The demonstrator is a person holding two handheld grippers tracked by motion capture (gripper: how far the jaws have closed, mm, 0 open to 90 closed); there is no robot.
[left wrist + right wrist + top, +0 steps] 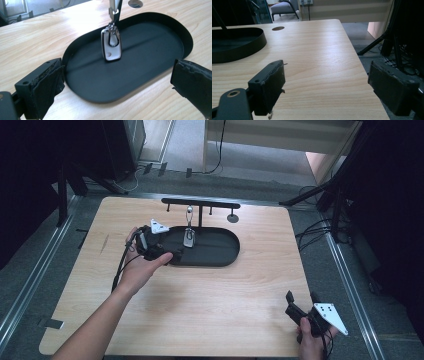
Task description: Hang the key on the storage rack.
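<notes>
1. While the table (210, 290) carries the black oval tray (220, 251) near its far edge, the rack (201, 203) stands behind the tray.
2. Left gripper (172, 257), at the tray's left end: jaws wide, empty.
3. Right gripper (302, 301), near-right corner: jaws wide, empty.
4. Key fob (111, 47) hangs from the rack over the tray.

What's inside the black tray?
Inside the black tray there is one silver and white key fob, hanging on a clip from the black rack above, its bottom end at the tray floor. Whether anything lies under the fob is hidden.
</notes>
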